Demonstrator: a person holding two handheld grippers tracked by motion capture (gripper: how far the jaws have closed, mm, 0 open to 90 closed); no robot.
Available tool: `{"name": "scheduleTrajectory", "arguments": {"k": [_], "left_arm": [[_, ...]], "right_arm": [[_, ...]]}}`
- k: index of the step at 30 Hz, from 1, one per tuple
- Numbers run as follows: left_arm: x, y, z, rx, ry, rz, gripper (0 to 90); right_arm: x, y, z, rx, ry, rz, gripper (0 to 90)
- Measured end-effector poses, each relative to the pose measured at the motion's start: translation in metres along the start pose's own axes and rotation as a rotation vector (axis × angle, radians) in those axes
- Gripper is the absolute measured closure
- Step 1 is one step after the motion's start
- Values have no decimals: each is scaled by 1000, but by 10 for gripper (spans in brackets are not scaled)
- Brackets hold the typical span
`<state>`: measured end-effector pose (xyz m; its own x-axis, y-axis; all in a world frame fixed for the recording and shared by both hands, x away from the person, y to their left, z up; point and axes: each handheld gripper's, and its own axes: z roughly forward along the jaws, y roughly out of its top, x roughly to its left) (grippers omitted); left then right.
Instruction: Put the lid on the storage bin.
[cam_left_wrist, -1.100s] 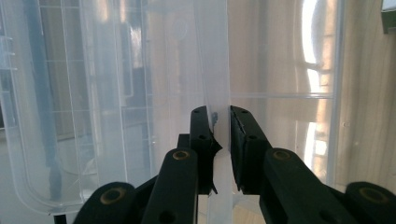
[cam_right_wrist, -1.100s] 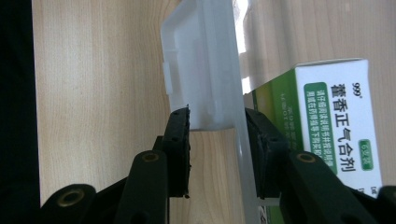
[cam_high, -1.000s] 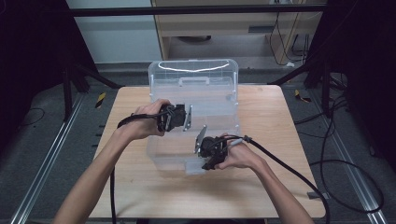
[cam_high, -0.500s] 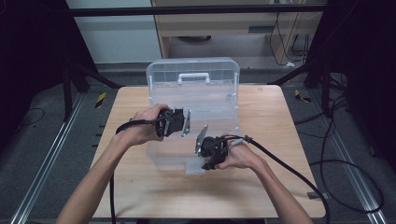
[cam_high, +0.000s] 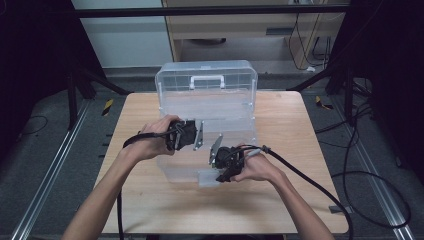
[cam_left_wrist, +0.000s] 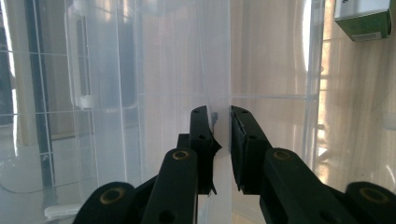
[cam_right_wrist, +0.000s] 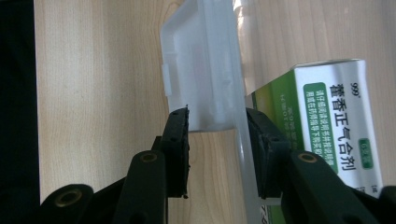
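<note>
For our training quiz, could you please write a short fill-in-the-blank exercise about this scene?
1. The clear plastic storage box stands on a ____ table.
2. The left tool pinches the box's ____ wall.
3. The right tool straddles the box's front ____.
4. Beside it lies a green-and-white ____ carton.

Missing: wooden; clear; latch; medicine
</note>
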<state>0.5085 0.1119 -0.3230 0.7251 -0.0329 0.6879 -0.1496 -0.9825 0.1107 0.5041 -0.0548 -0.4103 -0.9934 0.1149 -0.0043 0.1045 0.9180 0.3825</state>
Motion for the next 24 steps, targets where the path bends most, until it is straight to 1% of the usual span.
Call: {"name": "scheduleTrajectory", "arguments": {"k": [1, 6, 8, 14, 15, 17, 21, 24], "left_arm": [[0, 0, 0, 0, 0, -2, 792], [-3, 1, -1, 6, 0, -4, 791], [-4, 1, -2, 12, -8, -3, 791], [-8, 1, -3, 4, -11, -8, 790], [-8, 0, -3, -7, -10, -10, 790], [-10, 0, -4, -2, -17, -11, 790], [-12, 0, -4, -15, -18, -9, 789], [-14, 0, -5, -10, -25, -7, 788]], "right_arm": [[1, 0, 0, 0, 0, 9, 629], [2, 0, 0, -2, -7, 5, 620], [2, 0, 0, -8, -12, 5, 619], [3, 0, 0, -8, -18, 5, 614], [3, 0, 1, -10, -25, 7, 614], [3, 0, 0, -7, -19, 4, 613], [4, -1, 0, -10, -31, -3, 610], [4, -1, 0, -13, -33, -1, 608]]}}
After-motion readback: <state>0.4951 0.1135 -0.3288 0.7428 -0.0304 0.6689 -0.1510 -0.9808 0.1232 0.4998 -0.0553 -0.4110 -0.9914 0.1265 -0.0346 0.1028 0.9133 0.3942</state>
